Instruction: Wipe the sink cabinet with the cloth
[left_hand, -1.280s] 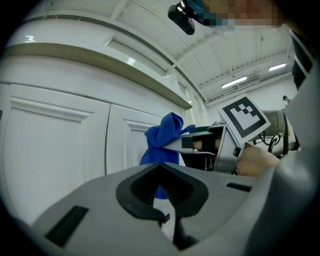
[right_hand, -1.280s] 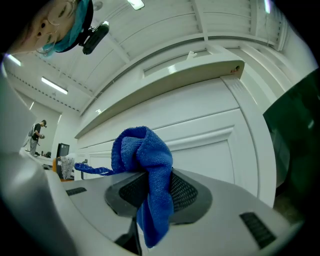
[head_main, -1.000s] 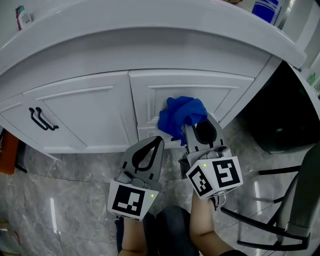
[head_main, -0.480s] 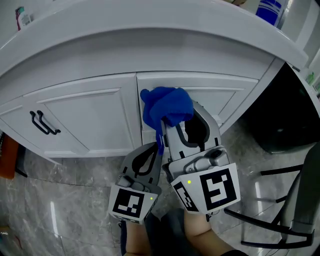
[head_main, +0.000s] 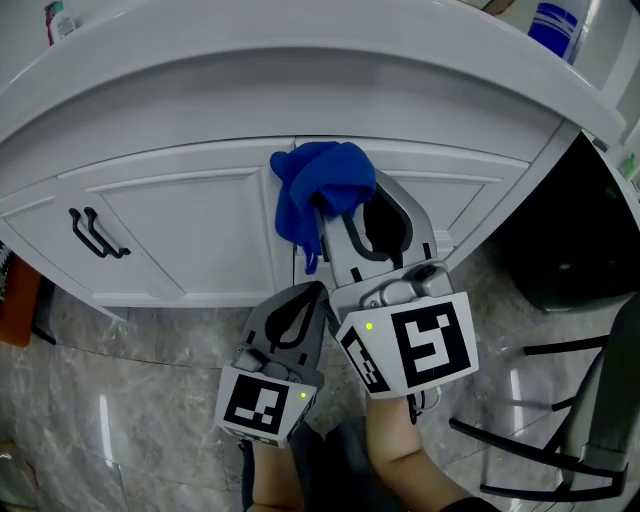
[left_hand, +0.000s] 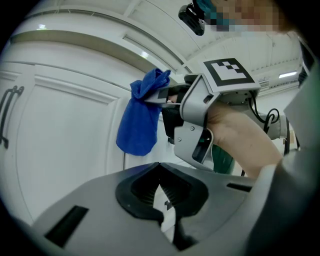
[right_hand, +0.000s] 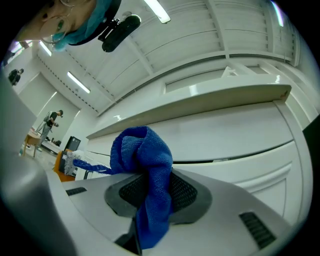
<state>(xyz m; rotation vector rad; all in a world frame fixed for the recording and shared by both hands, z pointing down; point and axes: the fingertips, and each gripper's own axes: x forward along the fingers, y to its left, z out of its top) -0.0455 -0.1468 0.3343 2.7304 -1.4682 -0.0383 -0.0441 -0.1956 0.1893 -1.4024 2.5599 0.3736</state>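
Cloth (head_main: 318, 195) shifted up-left onto cabinet seam (head_main: 297, 266); right gripper (head_main: 343, 208) fingers clamp it; left gripper (head_main: 311, 290) fingers together.

The cloth (head_main: 320, 195) hides part of the door seam (head_main: 295, 285); the top edge crops a blue bottle (head_main: 555, 25).

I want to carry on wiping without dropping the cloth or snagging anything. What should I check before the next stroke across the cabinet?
1. Cloth clamped in the right gripper: ok, jaws shut on it.
2. Cloth pressed against the cabinet door: cannot tell; it hangs close by the seam between the doors.
3. Left gripper out of the wiping path: ok, lower down, jaws together, nothing between them.
4. Door handle clear of the cloth: ok, well off to the left.
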